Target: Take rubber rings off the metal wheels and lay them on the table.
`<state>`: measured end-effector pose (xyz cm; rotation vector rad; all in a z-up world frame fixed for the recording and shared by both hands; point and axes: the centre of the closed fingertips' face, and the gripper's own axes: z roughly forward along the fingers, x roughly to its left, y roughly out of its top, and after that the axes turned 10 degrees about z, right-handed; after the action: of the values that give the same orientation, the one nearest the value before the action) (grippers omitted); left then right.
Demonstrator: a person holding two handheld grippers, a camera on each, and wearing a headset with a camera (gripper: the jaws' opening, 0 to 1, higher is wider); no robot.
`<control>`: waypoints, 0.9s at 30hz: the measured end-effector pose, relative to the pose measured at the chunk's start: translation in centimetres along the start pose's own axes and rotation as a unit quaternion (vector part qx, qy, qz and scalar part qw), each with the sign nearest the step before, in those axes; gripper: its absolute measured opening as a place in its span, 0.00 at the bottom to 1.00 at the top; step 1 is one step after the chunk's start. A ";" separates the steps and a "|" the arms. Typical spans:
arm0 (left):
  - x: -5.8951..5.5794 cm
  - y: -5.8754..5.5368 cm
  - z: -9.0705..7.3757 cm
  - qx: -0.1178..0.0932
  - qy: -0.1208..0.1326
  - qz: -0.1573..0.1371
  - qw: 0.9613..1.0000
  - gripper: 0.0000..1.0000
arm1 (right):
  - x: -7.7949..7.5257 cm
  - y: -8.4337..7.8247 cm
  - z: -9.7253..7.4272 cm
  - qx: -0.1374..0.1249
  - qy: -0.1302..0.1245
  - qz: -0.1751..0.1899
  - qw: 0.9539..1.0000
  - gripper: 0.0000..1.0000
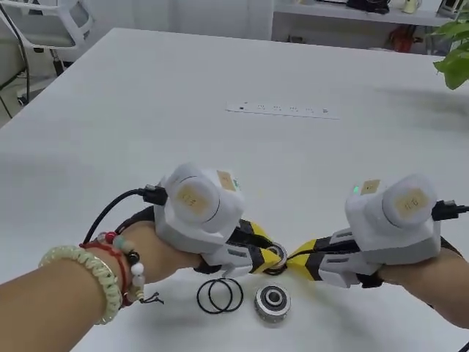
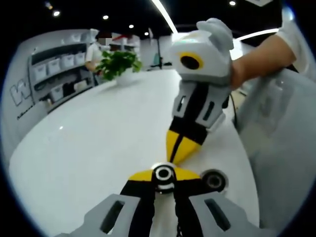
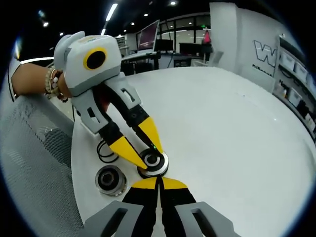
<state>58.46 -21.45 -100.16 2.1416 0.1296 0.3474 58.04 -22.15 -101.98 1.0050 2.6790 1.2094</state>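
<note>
Clamping wheel (image 3: 153, 161) w/ L claw (image 2: 163, 176)

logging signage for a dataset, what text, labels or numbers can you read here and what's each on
"W": big letter on the wall; the small line under it is too blurred to read.
Stickers on the left gripper and right gripper: too small to read.
Markings on the socket strip on the table: too small to read.

White table (image 1: 146, 110): two black rings (image 1: 220, 295) lie flat and overlapping near the near edge, a wheel (image 1: 272, 301) sits just right of them, and a socket strip (image 1: 282, 110) is mid-table toward the far edge.
</note>
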 end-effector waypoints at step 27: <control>-0.2 -0.1 -0.3 0.004 -0.001 0.007 1.000 0.14 | 0.3 1.6 -0.7 -0.038 0.027 0.145 0.988 0.00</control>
<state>58.22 -21.20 -100.16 2.1523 0.1150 0.3548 58.49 -21.62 -100.36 1.4062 2.5690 1.3913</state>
